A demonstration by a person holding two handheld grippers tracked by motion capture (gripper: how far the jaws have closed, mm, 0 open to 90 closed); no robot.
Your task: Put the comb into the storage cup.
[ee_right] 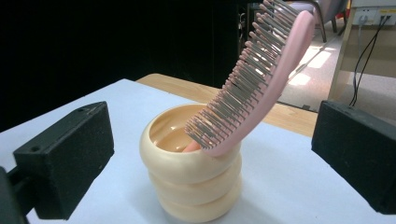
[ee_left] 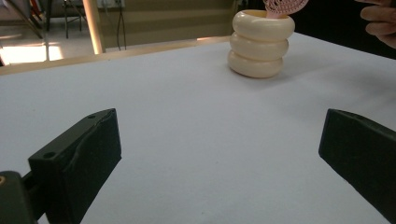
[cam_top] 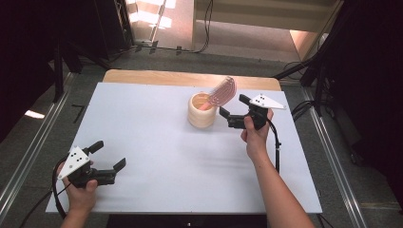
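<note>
High view: you're at a white table (cam_top: pixel 157 142), one gripper per hand. Your right gripper (cam_top: pixel 231 109) sits just right of a cream ribbed holder (cam_top: pixel 201 110), w/ jaws spread wide & nothing between them; they're near the holder but not touching it. A pink hairbrush (cam_top: pixel 222 92) stands handle-down inside the holder, its head tilting up & out over the rim toward your right hand (cam_top: pixel 255 135).

Right gripper view: holder (ee_right: pixel 194 175) & brush (ee_right: pixel 261 74) sit centred between the two black jaws, clear of both. Bristles face the left jaw; brush leans on the holder's rim.

Your left gripper (cam_top: pixel 108 156) is at the table's near-left corner, well apart from the holder, jaws also wide apart, holding nothing. Left gripper view: bare tabletop btwn the jaws, holder (ee_left: pixel 260 44) far off.
</note>
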